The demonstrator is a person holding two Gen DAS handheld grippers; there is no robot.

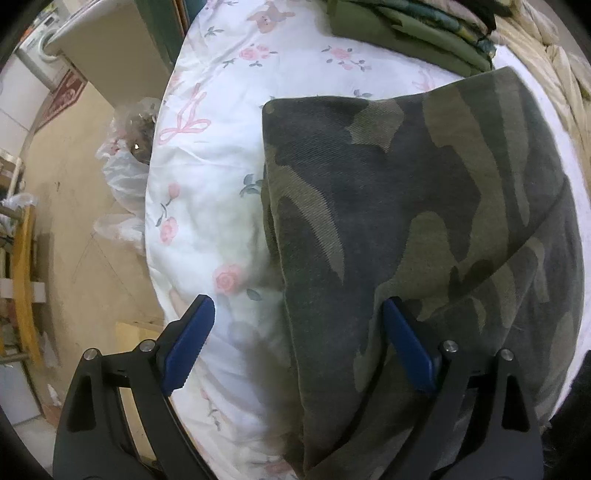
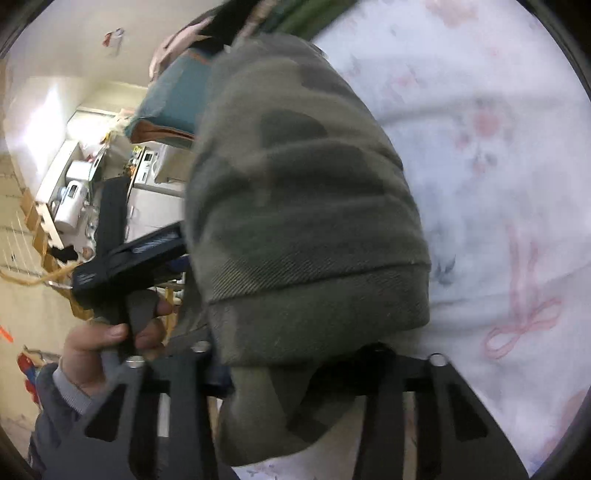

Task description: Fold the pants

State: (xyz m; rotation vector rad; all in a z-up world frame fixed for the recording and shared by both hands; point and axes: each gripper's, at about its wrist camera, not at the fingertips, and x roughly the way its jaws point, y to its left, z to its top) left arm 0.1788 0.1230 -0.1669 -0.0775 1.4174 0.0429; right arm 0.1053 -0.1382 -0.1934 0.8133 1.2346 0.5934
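Note:
The camouflage pants (image 1: 406, 206) lie folded on a white bedsheet (image 1: 221, 122) printed with pink flowers. My left gripper (image 1: 299, 332) points straight down at them and is open. Its blue left pad (image 1: 190, 343) is over the sheet and its right pad (image 1: 406, 347) over the cloth, with the pants' left edge between them. In the right wrist view a thick fold of the pants (image 2: 306, 206) bulges up in front of my right gripper (image 2: 317, 343). It hides both fingertips, and the jaws are drawn in around the cloth.
Folded green clothes (image 1: 406, 33) are stacked at the far end of the bed, beside a beige quilt (image 1: 554, 74). The bed's left edge drops to the floor, where a plastic bag (image 1: 125, 162) lies. A hand (image 2: 92, 343) holds the other gripper's handle.

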